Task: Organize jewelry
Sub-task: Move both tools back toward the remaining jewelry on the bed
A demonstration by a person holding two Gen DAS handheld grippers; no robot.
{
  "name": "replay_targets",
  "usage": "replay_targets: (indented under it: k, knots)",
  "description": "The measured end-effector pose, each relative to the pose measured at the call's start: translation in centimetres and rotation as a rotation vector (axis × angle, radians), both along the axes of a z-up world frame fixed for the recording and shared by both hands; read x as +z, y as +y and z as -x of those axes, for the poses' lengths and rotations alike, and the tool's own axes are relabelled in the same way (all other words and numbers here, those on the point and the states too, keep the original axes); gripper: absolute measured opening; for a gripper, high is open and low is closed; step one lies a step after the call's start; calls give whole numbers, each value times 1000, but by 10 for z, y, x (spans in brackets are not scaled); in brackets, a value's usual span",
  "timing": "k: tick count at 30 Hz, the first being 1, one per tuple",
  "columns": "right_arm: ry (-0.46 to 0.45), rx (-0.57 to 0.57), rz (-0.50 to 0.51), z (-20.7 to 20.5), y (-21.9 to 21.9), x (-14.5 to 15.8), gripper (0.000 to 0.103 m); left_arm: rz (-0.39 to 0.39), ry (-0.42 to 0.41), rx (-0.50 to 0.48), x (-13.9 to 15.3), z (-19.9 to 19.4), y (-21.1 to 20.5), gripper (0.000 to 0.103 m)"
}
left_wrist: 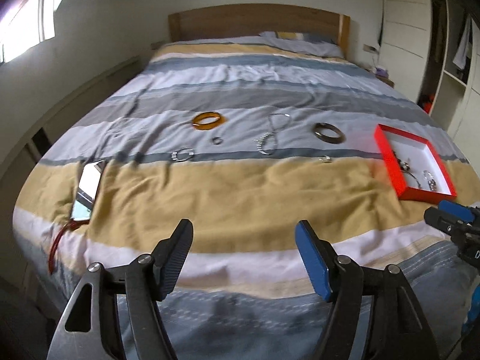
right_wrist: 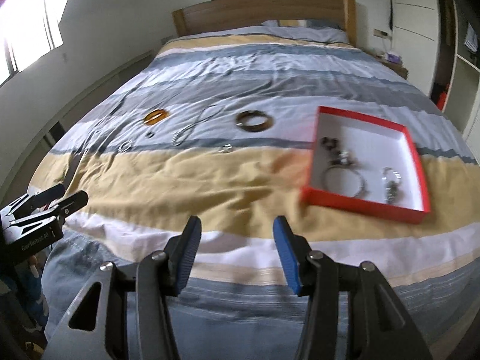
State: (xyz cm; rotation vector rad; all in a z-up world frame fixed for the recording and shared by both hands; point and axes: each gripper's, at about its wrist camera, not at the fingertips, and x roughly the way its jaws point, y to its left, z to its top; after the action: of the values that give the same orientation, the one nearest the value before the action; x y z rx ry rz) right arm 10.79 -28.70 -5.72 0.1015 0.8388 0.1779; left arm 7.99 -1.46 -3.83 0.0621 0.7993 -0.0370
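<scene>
A red box with a white inside point(left_wrist: 387, 150) point(right_wrist: 318, 120) lies on the bed at the right and holds a silver bangle point(right_wrist: 343, 181), a watch point(right_wrist: 391, 184) and dark beads. Loose on the cover lie an amber bangle point(left_wrist: 208, 121) point(right_wrist: 156, 117), a dark bangle point(left_wrist: 329, 133) point(right_wrist: 255, 121), a chain necklace point(left_wrist: 271, 136) point(right_wrist: 192, 129), a beaded bracelet point(left_wrist: 183, 153) and small rings point(left_wrist: 216, 140) point(left_wrist: 325, 159). My left gripper point(left_wrist: 244, 234) is open and empty above the near end of the bed. My right gripper point(right_wrist: 237, 231) is open and empty too, near the box.
A phone point(left_wrist: 87, 190) with a red cord lies at the bed's left edge. A wooden headboard point(left_wrist: 255, 18) and pillow stand at the far end. A wardrobe point(left_wrist: 420, 30) and nightstand are on the right, and a window on the left.
</scene>
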Motion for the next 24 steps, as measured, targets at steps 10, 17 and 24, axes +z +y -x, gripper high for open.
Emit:
replay_targets:
  k: [10, 17, 24]
  knots:
    - [27, 50, 38, 2, 35, -14, 57, 21, 16, 26, -29, 9, 25, 78]
    - [59, 36, 46, -1, 35, -24, 58, 36, 43, 18, -42, 4, 26, 78]
    - [71, 31, 45, -10, 37, -28, 58, 39, 49, 5, -43, -2, 27, 78]
